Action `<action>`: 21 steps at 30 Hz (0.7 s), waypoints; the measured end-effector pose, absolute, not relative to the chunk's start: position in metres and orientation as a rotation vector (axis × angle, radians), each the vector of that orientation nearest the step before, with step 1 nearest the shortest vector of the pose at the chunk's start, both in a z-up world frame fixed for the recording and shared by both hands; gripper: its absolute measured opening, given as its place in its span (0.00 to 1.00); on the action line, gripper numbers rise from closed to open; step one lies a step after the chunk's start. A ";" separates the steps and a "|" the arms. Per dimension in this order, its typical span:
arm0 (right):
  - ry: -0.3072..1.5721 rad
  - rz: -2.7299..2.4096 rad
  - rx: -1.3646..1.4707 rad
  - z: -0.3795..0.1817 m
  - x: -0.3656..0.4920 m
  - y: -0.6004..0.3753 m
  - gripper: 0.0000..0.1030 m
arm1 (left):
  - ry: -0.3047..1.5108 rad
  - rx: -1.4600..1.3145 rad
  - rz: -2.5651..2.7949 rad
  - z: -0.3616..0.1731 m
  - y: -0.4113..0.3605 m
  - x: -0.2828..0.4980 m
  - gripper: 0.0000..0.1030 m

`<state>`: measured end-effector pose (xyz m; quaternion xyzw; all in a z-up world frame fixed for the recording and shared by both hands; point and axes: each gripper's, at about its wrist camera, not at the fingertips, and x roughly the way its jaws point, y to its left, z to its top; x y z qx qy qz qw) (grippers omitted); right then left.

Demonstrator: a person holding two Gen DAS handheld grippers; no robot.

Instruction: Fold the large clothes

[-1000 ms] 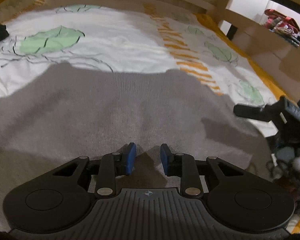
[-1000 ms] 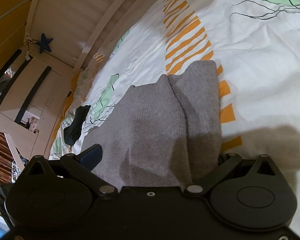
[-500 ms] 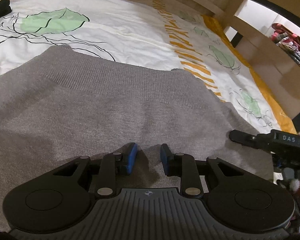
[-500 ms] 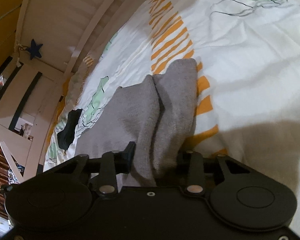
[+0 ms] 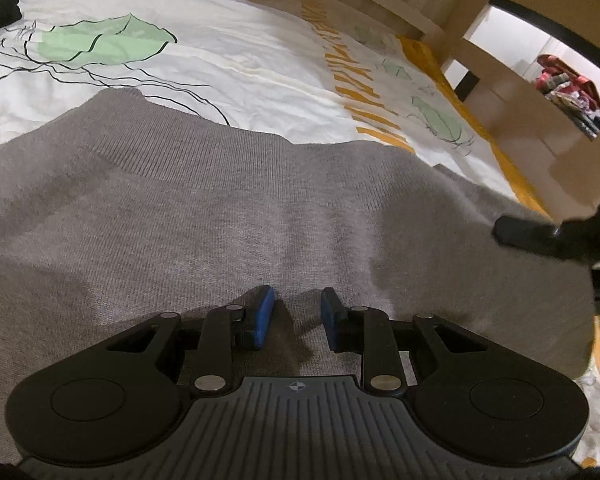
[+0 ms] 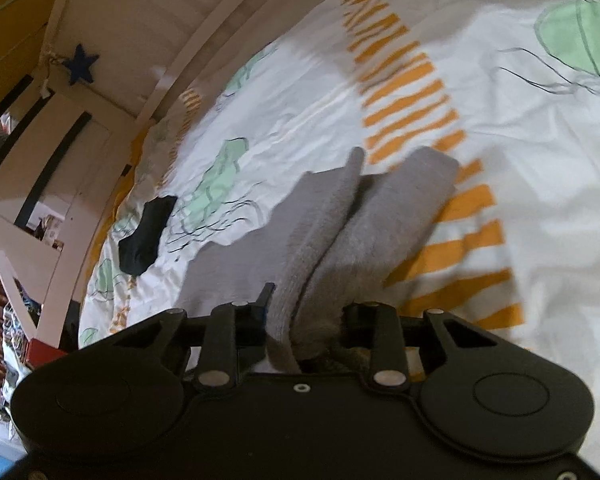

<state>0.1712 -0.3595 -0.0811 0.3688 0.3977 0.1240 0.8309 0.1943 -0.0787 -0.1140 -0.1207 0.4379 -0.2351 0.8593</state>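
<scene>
The big grey knitted sweater (image 5: 228,216) lies spread on a bed, filling the middle of the left view. Under it is a white bedsheet with green leaves and orange stripes (image 5: 236,60). The left gripper (image 5: 295,316) rests on the knit with its blue pads a little apart — pinching nothing. The right gripper (image 6: 308,312) squeezes a bunched fold of sweater. A small black cloth (image 6: 146,236) lies mid-left; a wooden bed rail (image 6: 204,40) and dark blue star (image 6: 80,64) sit upper left.

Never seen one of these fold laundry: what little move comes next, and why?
Probably the right tool carries its pinched fold of the grey sweater across the flat body. It is shut on the cloth, while the left tool has a gap between its pads, low over the flat knit.
</scene>
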 end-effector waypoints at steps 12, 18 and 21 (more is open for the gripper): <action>0.881 0.393 0.714 -0.023 0.213 -0.268 0.40 | 0.821 -0.276 -0.477 -0.080 -0.017 0.169 0.24; 0.924 0.477 0.658 -0.029 0.240 -0.199 0.40 | 0.745 -0.254 -0.307 -0.062 0.053 0.142 0.25; 0.954 0.497 0.621 -0.043 0.250 -0.166 0.40 | 0.733 -0.262 -0.243 -0.059 0.076 0.134 0.25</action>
